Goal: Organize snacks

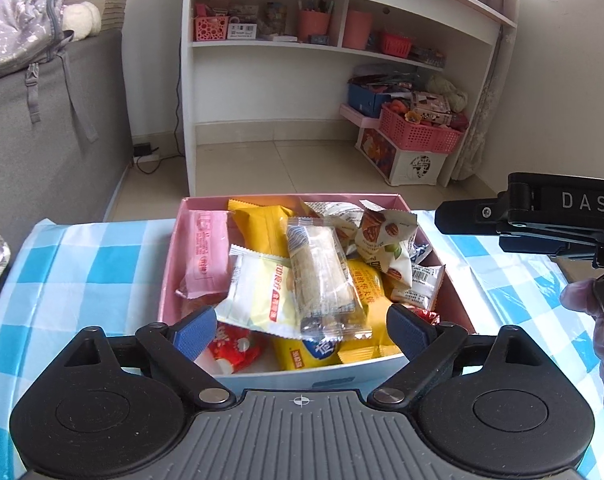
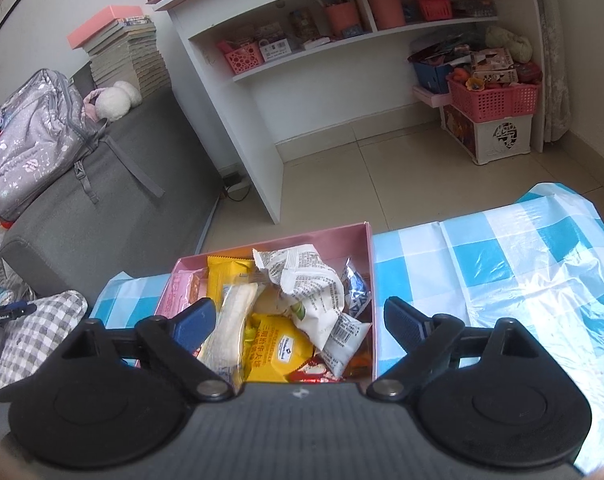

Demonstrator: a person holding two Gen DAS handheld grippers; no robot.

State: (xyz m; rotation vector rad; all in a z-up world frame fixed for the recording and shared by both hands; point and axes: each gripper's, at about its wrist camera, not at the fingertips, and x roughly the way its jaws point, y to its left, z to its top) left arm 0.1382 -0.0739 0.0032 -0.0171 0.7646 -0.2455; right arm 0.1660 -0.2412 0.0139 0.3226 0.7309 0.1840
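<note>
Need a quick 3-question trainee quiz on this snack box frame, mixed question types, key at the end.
1. True or false: the left gripper is clamped on a snack packet.
2. Multiple choice: the pink box sits on A) the tiled floor, B) the blue-and-white checked tablecloth, C) the grey sofa.
3. Fill in: the clear-wrapped pale bar lies on top of the ______ packets.

Key:
1. False. Both the left gripper and the right gripper have open jaws with nothing pressed between the pads.
2. B.
3. Yellow: it rests across the yellow packets in the middle of the box.
</note>
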